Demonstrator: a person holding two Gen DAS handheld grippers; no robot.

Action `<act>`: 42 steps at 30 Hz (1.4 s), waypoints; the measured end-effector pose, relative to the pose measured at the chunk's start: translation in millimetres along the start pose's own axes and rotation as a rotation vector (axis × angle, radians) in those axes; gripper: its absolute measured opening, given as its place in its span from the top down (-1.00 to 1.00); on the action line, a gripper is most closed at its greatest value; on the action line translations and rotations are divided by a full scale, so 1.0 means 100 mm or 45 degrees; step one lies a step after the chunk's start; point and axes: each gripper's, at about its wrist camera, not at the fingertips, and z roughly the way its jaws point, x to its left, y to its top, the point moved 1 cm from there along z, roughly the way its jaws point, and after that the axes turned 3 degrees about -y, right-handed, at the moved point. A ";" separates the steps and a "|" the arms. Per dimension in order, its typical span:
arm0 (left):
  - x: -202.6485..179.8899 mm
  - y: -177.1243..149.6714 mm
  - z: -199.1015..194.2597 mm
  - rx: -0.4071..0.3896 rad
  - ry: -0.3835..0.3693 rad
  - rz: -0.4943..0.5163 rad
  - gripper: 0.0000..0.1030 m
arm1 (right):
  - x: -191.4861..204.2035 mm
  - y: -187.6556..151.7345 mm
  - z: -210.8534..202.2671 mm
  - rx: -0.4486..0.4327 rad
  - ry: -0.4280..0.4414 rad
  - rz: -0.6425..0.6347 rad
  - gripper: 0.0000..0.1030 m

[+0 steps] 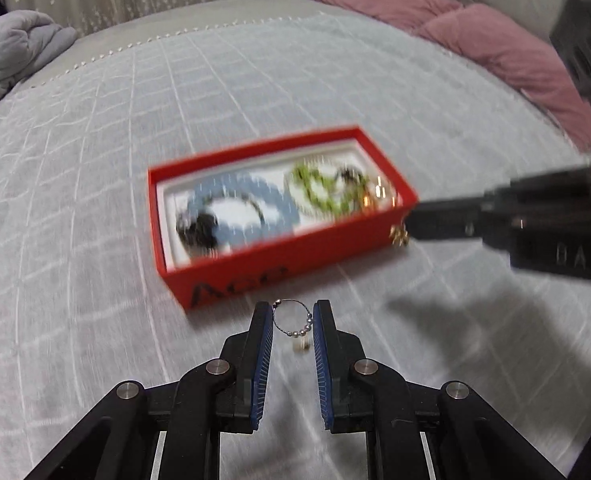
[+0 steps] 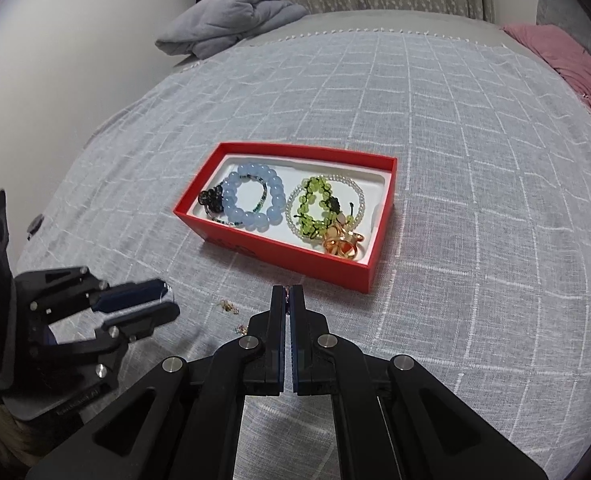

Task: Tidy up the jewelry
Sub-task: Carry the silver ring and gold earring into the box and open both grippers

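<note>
A red box (image 2: 295, 254) with a white liner sits on the bed and holds a blue bead bracelet (image 2: 255, 196), a green bead bracelet (image 2: 315, 208), a pearl strand and gold rings (image 2: 343, 246). The box (image 1: 279, 252) is blurred in the left wrist view. My left gripper (image 1: 293, 314) is shut on a thin silver ring with small beads (image 1: 293, 322), held in front of the box. My right gripper (image 2: 288, 290) is shut on a small gold piece (image 1: 399, 236), seen at its tip by the box's right corner. The left gripper (image 2: 163, 300) also shows in the right wrist view.
Small gold pieces (image 2: 229, 306) lie loose on the grey checked bedspread (image 2: 455, 160) between the grippers. A folded grey blanket (image 2: 231, 24) lies at the far side. Pink pillows (image 1: 475, 40) lie at the right. A wall runs along the left of the bed.
</note>
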 end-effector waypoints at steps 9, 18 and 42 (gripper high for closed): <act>0.21 0.47 0.26 -0.030 -0.009 -0.063 0.70 | -0.09 0.34 0.05 -0.102 -0.003 0.049 0.98; 0.34 0.57 0.47 -0.035 0.024 -0.095 0.69 | -0.13 0.45 0.25 -0.137 -0.008 0.076 0.97; 0.54 0.41 0.09 -0.121 0.110 -0.255 0.41 | -0.04 0.21 -0.08 -0.167 0.025 0.056 0.85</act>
